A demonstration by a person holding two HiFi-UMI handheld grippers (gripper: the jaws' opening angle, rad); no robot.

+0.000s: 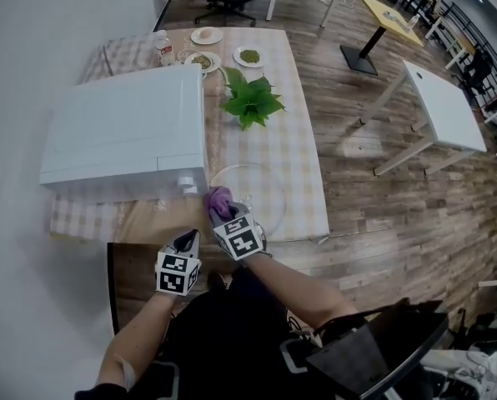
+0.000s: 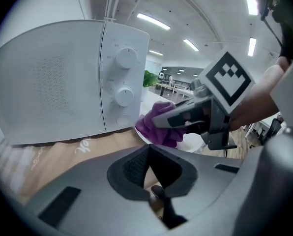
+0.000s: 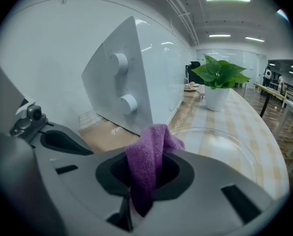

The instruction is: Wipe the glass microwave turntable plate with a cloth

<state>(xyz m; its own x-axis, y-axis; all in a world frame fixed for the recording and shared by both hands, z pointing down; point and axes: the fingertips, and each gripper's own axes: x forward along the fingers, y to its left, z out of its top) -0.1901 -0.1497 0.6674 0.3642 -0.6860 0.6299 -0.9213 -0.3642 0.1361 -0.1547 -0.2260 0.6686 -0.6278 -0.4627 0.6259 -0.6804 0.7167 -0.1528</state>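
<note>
Microwave (image 1: 123,132) blocks plate's (image 1: 265,192) left (right lies open).

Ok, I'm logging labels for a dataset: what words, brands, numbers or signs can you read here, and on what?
Nothing can be read for certain.
Tablecloth: white cursive print along its brown edge, too blurred to read.
Microwave: no legible marks by its two dials.
Marker cubes: black and white square patterns only, no letters.
Bottle: label too small to read.
</note>
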